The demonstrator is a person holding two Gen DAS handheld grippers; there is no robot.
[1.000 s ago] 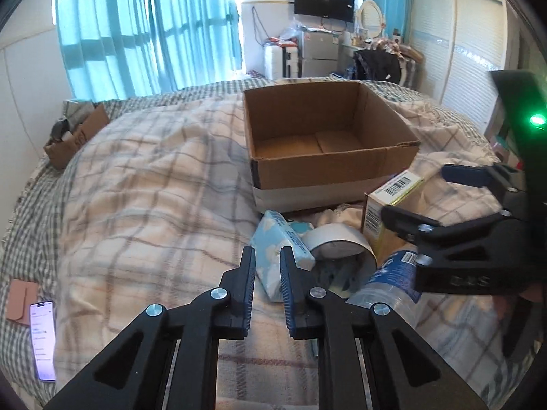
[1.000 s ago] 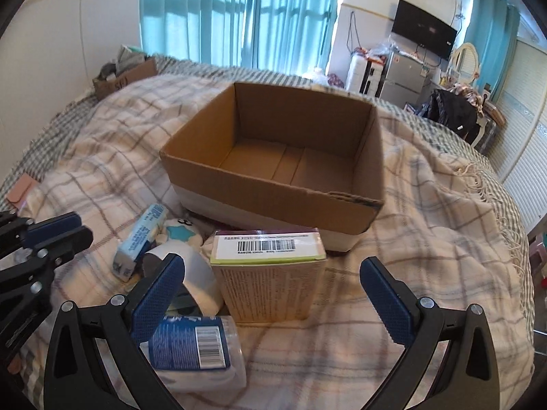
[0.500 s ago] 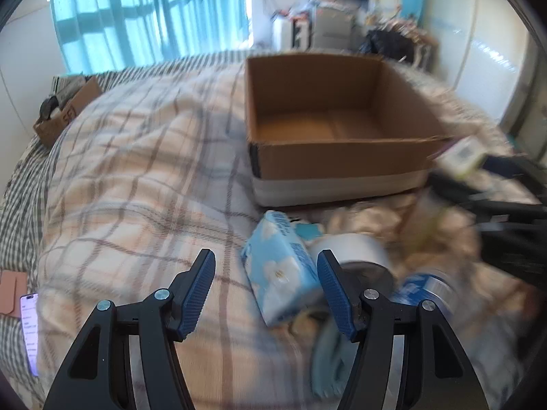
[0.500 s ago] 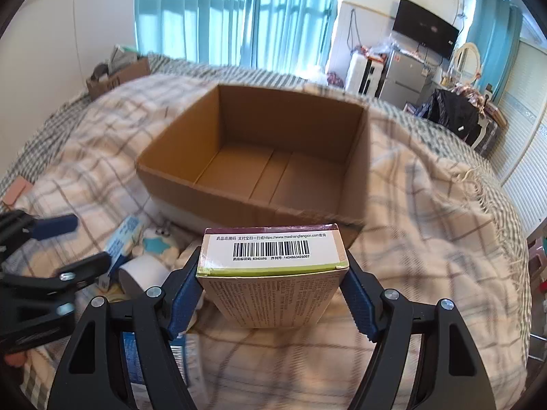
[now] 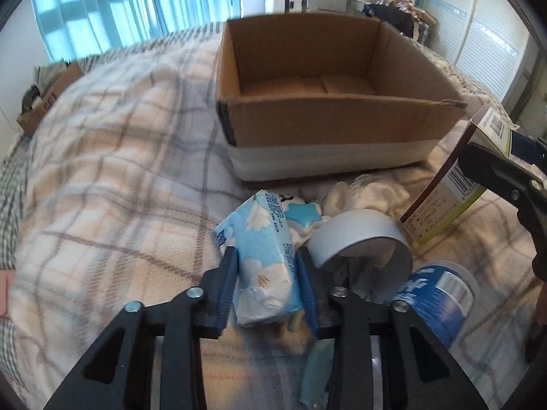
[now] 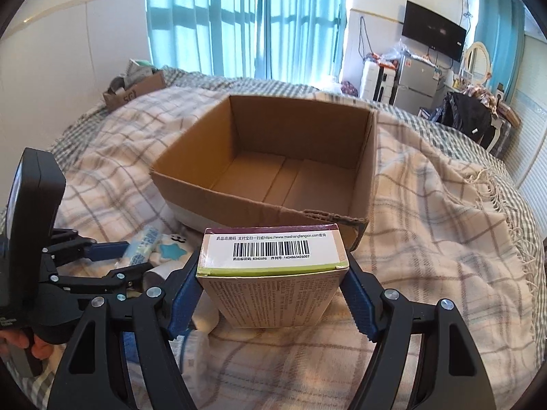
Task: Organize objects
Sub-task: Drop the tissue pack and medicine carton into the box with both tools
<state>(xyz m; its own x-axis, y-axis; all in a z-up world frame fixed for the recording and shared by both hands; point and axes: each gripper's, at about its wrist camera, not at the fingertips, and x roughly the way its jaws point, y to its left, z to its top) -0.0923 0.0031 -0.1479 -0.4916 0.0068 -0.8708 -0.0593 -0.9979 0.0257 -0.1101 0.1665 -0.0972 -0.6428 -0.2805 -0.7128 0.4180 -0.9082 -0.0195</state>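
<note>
Barcoded carton (image 6: 271, 285), pale-blue floral tissue pack (image 5: 265, 259)

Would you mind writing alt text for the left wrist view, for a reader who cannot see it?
The left gripper is shut on a blue tissue pack lying on a plaid blanket. An open cardboard box sits just beyond, nothing visible inside it. A tape roll lies right of the pack, and the right gripper's medicine box shows at the edge.

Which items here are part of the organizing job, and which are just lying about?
Job:
left gripper clamping tissue pack
right gripper clamping barcoded box
cardboard box
tape roll
blue-labelled bottle

Lying about:
small carton
television
</note>
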